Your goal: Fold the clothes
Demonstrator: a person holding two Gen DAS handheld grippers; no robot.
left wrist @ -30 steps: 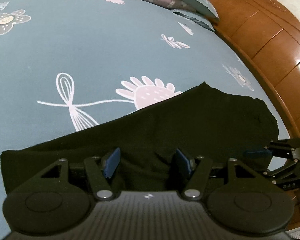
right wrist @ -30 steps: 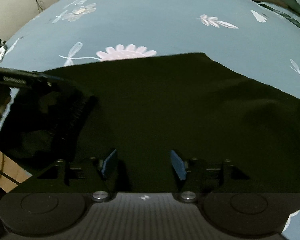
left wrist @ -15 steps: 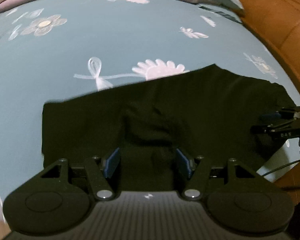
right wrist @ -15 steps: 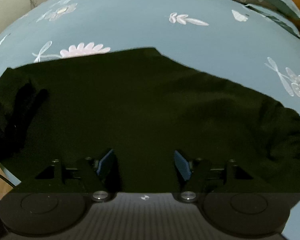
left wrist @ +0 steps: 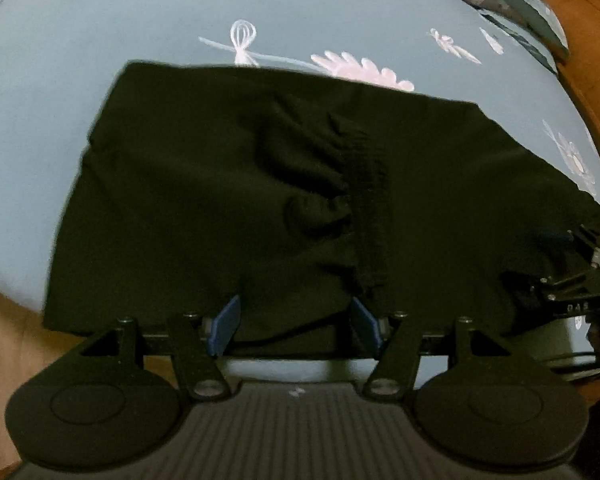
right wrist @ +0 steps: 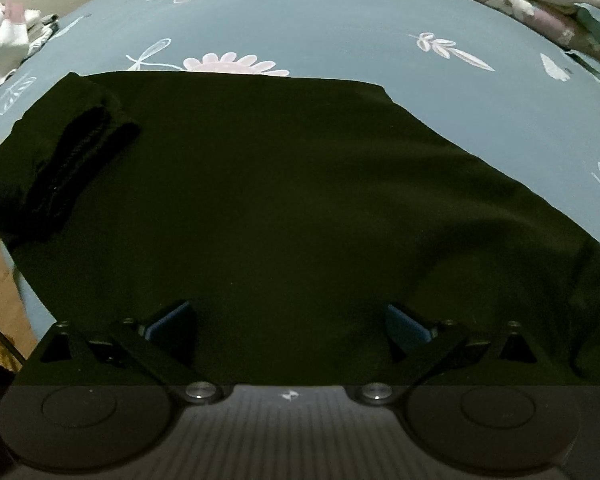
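Observation:
A black garment (left wrist: pixel 188 200) lies spread on the blue flowered bed sheet (left wrist: pixel 100 32). A bunched fold with a ribbed band (left wrist: pixel 364 200) sits on its middle. In the right wrist view this fold (right wrist: pixel 72 160) lies at the left end of the black garment (right wrist: pixel 300 200). My left gripper (left wrist: pixel 294 324) hangs over the near hem with its blue pads apart; the hem lies between them, unpressed. My right gripper (right wrist: pixel 290 320) is over the near edge, its jaws opening wide, with cloth under them but not gripped. The left wrist view shows the right gripper (left wrist: pixel 556 260) at the garment's right end.
Pillows and a purple quilt (right wrist: pixel 520 4) line the far side of the bed. A wooden bed frame (left wrist: pixel 588 40) runs along the right. Wooden floor (left wrist: pixel 4 320) shows by the near left corner. A heap of light cloth (right wrist: pixel 8 40) lies far left.
The right jaws have spread from half open to wide. The left gripper swung left along the near edge, out of the right view, and the garment's left end now shows.

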